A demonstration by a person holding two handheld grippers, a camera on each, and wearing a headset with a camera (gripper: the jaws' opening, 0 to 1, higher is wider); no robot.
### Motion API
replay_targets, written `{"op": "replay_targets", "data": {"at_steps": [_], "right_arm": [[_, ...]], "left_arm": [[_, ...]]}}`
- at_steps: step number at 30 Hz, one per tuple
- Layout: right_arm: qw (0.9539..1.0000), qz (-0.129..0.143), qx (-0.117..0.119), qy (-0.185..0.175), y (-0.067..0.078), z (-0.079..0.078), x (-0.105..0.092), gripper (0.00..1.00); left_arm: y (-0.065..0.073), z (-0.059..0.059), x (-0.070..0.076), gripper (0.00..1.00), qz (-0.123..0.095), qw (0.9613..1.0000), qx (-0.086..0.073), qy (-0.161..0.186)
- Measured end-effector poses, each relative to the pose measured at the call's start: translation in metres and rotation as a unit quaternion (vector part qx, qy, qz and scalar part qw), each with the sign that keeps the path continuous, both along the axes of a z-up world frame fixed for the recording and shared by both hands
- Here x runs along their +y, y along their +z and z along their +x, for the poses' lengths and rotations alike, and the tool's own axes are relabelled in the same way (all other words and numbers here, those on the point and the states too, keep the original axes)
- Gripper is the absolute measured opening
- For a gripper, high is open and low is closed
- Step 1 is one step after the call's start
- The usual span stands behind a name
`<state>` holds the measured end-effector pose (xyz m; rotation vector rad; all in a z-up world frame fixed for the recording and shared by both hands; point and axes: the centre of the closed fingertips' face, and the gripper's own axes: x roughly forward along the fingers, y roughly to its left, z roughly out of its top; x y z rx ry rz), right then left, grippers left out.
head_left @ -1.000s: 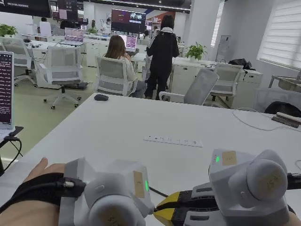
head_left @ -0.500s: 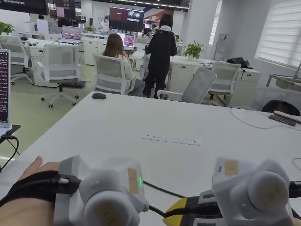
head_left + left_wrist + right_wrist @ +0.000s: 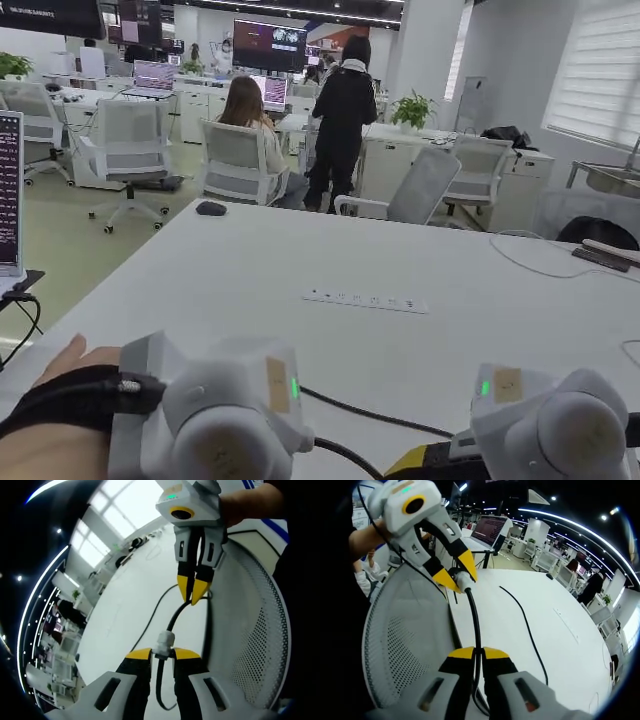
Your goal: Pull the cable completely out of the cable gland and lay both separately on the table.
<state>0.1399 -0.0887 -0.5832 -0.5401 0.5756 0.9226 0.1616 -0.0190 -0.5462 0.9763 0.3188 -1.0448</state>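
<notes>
Farther apart: left tool [image 3: 162,654] tight on gland [image 3: 164,641], right tool [image 3: 476,653] on cable [image 3: 473,612].

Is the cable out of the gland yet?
Not out: the cable passes through the cable gland in the left gripper; the right gripper grips it beyond.

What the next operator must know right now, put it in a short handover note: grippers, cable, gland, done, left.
Left gripper: shut on the white cable gland.
Right gripper: shut on the black cable, a short way from the gland.
Both are held up off the table. The cable passes through the gland, and more black cable lies on the table.
Done: both parts gripped.
Left: pull the cable fully out, then lay cable and gland separately on the table.
</notes>
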Motion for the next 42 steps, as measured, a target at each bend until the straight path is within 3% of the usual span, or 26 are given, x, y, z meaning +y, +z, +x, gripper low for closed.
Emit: {"op": "replay_targets", "data": {"at_steps": [7, 13, 14, 16, 17, 21, 29, 32, 36, 42], "right_arm": [[0.9991, -0.035, 0.014, -0.018, -0.015, 0.0, -0.017, 0.03], [0.9969, -0.055, 0.047, -0.032, -0.027, -0.005, -0.025, 0.04], [0.9974, -0.051, 0.043, -0.028, -0.025, -0.006, -0.022, 0.06], [0.999, -0.01, 0.037, -0.021, -0.014, -0.006, -0.005, 0.18], [0.9993, -0.003, 0.034, -0.018, -0.009, -0.006, 0.0, 0.2], [0.9997, 0.021, 0.002, -0.009, 0.008, 0.0, 0.016, 0.18], [0.9966, 0.071, -0.035, 0.024, 0.04, 0.002, 0.044, 0.13], [0.9955, 0.082, -0.023, 0.04, 0.041, -0.002, 0.053, 0.12], [0.9956, 0.074, -0.027, 0.051, 0.039, -0.004, 0.054, 0.05], [0.996, 0.067, -0.028, 0.052, 0.036, -0.004, 0.053, 0.04]], "left_arm": [[0.002, 0.001, 0.001, 0.17, 0.001, 1.0, -0.003, 0.001], [0.0, -0.001, -0.001, 0.17, 0.001, 1.0, -0.001, 0.0], [0.0, -0.001, -0.001, 0.17, 0.002, 1.0, -0.003, -0.001], [-0.001, -0.003, -0.001, 0.17, 0.002, 1.0, 0.004, -0.003], [-0.001, -0.002, -0.001, 0.17, 0.003, 1.0, 0.001, -0.002], [-0.002, -0.004, -0.001, 0.17, 0.004, 1.0, 0.005, -0.001], [-0.002, -0.009, -0.004, 0.17, 0.005, 0.9998, 0.013, -0.009], [-0.001, -0.011, -0.008, 0.17, -0.003, 0.9998, 0.017, -0.013], [-0.001, -0.013, -0.009, 0.17, 0.001, 0.9997, 0.016, -0.017], [-0.001, -0.013, -0.01, 0.17, -0.003, 0.9997, 0.018, -0.018]]}}
